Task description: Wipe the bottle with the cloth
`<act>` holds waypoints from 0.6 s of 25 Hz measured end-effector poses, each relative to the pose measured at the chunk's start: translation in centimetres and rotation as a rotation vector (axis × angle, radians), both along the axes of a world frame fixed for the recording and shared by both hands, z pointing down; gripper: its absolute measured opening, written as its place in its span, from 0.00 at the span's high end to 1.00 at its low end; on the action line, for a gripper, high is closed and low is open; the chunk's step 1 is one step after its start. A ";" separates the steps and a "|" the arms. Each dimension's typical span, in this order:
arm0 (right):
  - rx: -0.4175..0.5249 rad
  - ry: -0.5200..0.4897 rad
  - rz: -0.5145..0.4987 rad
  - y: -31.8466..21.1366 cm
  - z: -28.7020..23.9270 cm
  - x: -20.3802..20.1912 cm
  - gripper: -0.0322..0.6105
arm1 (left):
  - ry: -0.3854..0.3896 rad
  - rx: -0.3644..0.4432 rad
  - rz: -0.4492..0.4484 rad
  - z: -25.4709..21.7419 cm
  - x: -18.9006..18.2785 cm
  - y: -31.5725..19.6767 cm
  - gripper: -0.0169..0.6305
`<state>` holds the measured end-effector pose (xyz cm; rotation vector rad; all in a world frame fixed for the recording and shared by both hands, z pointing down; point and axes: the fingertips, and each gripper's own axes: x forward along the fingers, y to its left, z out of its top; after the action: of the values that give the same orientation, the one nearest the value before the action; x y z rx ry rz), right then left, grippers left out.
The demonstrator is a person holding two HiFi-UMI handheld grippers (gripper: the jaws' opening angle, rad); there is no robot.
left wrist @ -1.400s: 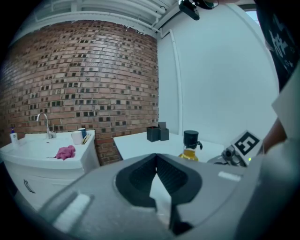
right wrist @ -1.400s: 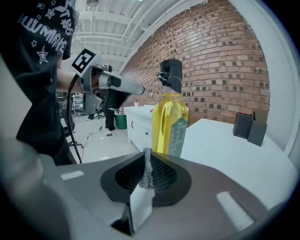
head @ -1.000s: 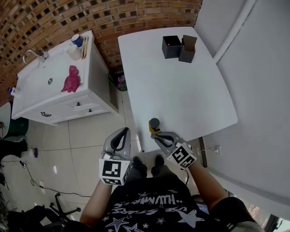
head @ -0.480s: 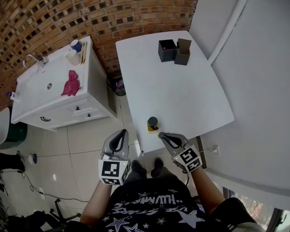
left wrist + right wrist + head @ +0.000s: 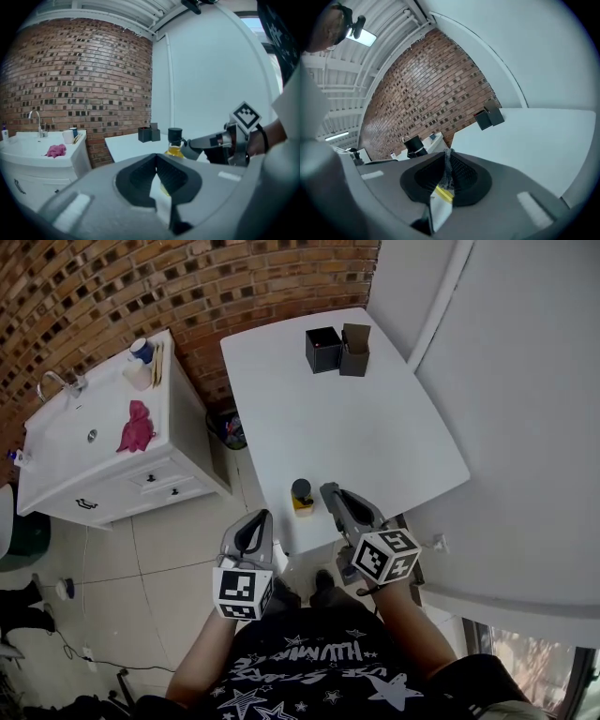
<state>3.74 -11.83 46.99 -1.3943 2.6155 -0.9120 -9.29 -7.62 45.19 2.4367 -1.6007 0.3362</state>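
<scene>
Far off to your left the pink cloth (image 5: 137, 426) lies on the white sink counter (image 5: 66, 465), well apart from both tongs. Your left gripper (image 5: 258, 517) hangs over the floor just short of the table (image 5: 375, 427), its jaws pressed together on nothing. The bottle (image 5: 301, 495) stands upright at the table's near-left corner, ahead and to the right of that gripper, and your right gripper (image 5: 330, 491), jaws likewise closed and empty, has its tip just beside the bottle's right side.
</scene>
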 end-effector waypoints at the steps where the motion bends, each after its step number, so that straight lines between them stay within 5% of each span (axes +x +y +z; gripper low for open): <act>1: -0.005 -0.013 0.006 -0.1 -0.1 -0.3 0.89 | -0.003 -0.002 0.001 0.1 0.1 0.0 0.97; 15: -0.096 -0.078 0.047 -0.9 1.6 -2.3 0.89 | -0.048 -0.014 0.006 1.9 0.2 0.5 0.97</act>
<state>1.43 -12.70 48.61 -1.4041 2.5026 -1.0768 -9.09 -7.09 47.05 2.4412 -1.6050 0.4093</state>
